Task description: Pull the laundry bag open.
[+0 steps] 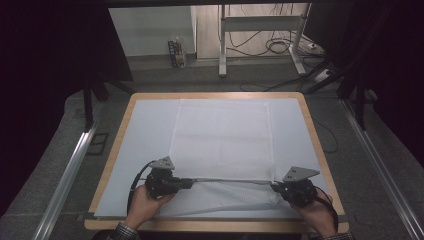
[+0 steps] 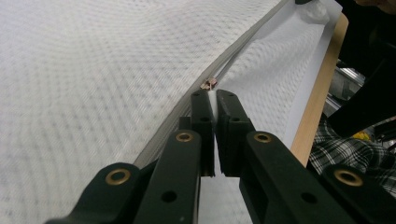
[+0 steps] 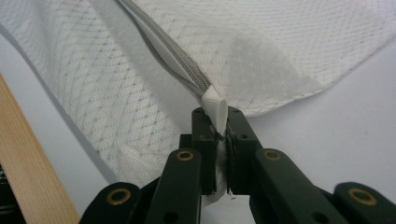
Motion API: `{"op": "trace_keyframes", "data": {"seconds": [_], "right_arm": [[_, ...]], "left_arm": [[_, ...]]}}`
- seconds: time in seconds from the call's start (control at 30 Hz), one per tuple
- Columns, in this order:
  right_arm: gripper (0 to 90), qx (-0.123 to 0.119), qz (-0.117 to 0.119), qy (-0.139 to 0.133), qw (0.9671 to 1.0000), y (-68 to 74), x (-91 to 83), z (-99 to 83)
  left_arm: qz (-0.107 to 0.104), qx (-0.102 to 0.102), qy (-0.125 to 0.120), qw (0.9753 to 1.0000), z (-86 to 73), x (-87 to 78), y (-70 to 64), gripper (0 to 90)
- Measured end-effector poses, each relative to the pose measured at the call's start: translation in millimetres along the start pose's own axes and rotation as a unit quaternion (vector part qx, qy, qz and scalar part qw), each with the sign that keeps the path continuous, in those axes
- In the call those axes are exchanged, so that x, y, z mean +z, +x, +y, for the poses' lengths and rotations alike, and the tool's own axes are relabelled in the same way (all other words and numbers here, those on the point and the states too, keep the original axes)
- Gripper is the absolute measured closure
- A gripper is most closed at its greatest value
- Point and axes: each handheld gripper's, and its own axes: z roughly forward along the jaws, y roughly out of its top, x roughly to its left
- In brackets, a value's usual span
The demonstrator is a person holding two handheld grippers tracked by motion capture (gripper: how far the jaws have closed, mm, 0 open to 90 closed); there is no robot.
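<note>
High view shows the left hand-held gripper (image 1: 189, 183) and right hand-held gripper (image 1: 275, 187) both pinching the white mesh cloth (image 1: 220, 135) tight on the tabletop (image 1: 320, 150).

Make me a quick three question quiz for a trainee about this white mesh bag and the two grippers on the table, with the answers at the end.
1. True or false: the left gripper is shut on the mesh bag at its zipper line.
2. What does the right gripper pinch? A) a white tab at the zipper's end, B) the table's edge, C) a cable.
3. Fill in: the zipper runs stretched between the two ____.

Key
1. True: in the left gripper view its jaws close on the fabric by the zipper.
2. A: the white tab sits between its jaws.
3. Grippers.
</note>
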Motion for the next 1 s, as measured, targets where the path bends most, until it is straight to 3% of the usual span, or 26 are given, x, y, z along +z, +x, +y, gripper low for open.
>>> {"op": "trace_keyframes", "data": {"seconds": [0.23, 0.63, 1.0], "right_arm": [[83.7, -0.007, 0.000, 0.004, 1.0000, 0.8, 1.3, 0.4], [83.8, 0.002, -0.007, 0.006, 1.0000, -1.5, 0.2, -1.1], [83.8, 0.003, -0.008, 0.008, 0.9999, -2.2, -0.2, -1.3]], "left_arm": [[0.008, -0.007, -0.001, 0.9999, -6.9, -5.4, 0.6, 87.2], [0.027, -0.032, -0.013, 0.9990, -21.2, -23.8, 9.4, 87.3], [0.043, -0.041, -0.014, 0.9982, -31.8, -36.2, 13.6, 87.2]]}}
